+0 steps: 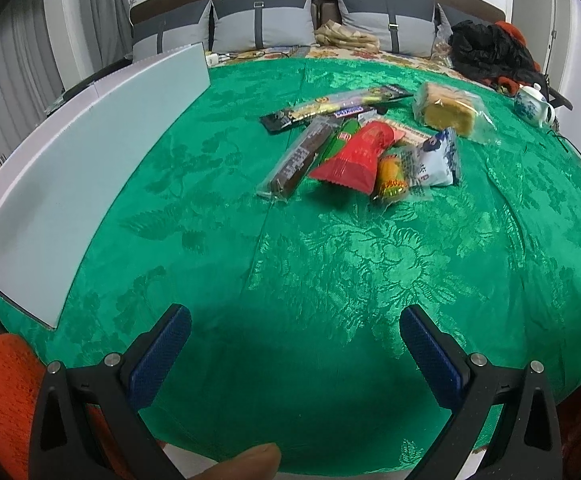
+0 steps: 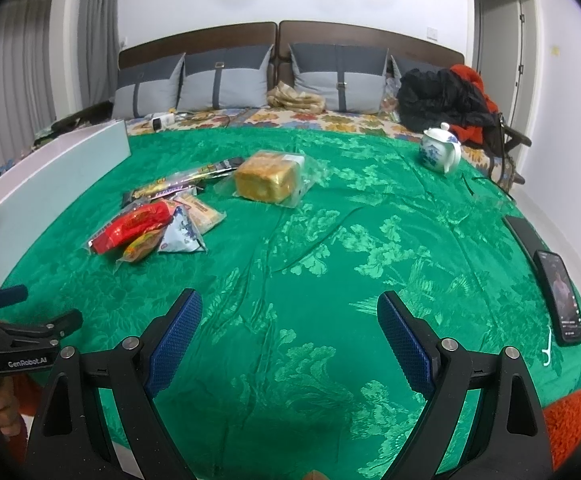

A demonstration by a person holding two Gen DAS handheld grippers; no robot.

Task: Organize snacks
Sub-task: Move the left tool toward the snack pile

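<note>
While apart from snacks [image 1: 354, 144], both grippers empty, agape.

Left gripper [image 1: 295, 332]: black angular arms, silver round screws, fingers [image 1: 162, 356] faced with blue textured pads. A bare thumb tip [image 1: 250, 460] shows at the bottom edge. Right gripper [image 2: 289, 320] has the same build; a neighbouring black bracket [image 2: 26, 344] reads "GenRobot.AI". Orange fuzzy sleeves [image 1: 2, 392] flank both.

Left gripper [image 1: 294, 330] is hovering with jaws spread wide, gripping nothing. Right gripper [image 2: 289, 318] is hovering likewise, jaws apart and empty. Both are pointing forward.
</note>
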